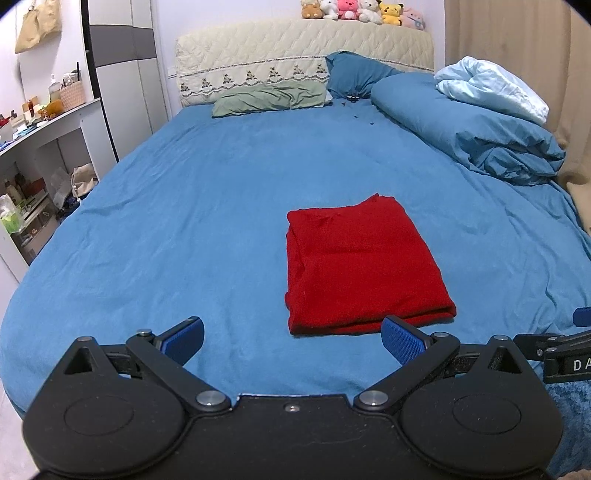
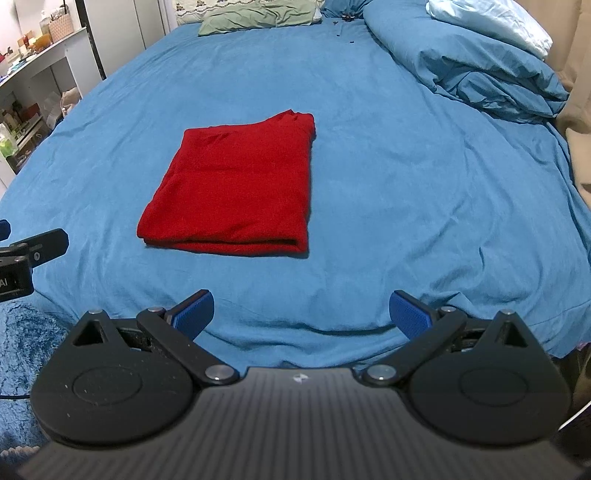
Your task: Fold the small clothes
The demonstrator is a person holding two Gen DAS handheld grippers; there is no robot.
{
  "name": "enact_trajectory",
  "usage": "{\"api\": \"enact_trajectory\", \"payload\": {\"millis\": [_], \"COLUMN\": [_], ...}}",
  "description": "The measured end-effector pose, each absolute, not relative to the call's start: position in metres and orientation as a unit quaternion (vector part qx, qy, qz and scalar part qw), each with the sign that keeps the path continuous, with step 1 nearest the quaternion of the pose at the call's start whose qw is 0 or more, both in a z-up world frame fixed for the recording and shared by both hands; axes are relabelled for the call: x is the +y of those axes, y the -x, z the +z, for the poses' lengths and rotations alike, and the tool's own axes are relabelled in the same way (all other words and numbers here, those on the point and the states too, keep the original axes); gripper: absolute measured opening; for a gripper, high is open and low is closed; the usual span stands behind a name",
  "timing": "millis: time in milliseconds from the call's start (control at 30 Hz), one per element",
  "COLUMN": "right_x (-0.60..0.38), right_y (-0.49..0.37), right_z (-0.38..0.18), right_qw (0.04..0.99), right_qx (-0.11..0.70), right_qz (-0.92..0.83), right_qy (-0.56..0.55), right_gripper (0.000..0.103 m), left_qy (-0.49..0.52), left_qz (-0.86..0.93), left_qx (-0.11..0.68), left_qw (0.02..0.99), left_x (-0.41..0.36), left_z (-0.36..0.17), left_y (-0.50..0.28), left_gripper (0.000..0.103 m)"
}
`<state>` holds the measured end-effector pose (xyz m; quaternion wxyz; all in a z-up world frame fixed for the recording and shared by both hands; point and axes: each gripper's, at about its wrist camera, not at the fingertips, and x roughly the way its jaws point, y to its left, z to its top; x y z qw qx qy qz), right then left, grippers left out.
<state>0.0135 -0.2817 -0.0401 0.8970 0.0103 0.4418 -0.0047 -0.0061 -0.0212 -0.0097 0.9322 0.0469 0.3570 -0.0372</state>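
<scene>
Left wrist view: red garment [image 1: 362,266] folded flat on blue bed sheet [image 1: 184,221]; left claw [image 1: 293,339] spread wide, empty. Right claw [image 2: 301,314] likewise spread, empty.

Right gripper [image 2: 301,315] wide open, blue pads [image 2: 194,310] spread apart, nothing between them, sitting over the near edge of the bed [image 2: 406,166]. Red cloth [image 2: 236,184] folded into a neat rectangle, flat on the blue sheet, ahead and slightly left of the gripper, well apart from it; layered fold edges face the gripper. Left gripper [image 2: 22,254] pokes in at the left edge, only partly in frame, jaw state unclear. Far ahead: green pillow [image 2: 258,16] left of centre, bunched blue duvet [image 2: 480,70] ahead-right with a pale blue cloth [image 2: 491,22] on top. Shelves [image 2: 33,85] far left.
</scene>
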Motion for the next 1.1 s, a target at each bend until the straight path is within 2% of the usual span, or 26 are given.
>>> {"api": "enact_trajectory", "payload": {"millis": [1100], "right_x": [-0.2838], "right_y": [-0.0137], "right_z": [-0.0396], "right_qw": [0.896], "right_qx": [0.444], "right_qz": [-0.003], "right_qy": [-0.009], "right_gripper": [0.103], "left_qy": [-0.057], "left_qz": [-0.035], "left_qx": [0.352], "left_qw": [0.934], "left_x": [-0.0243], "left_z": [-0.0087], "left_y": [0.0077], "left_gripper": [0.103]}}
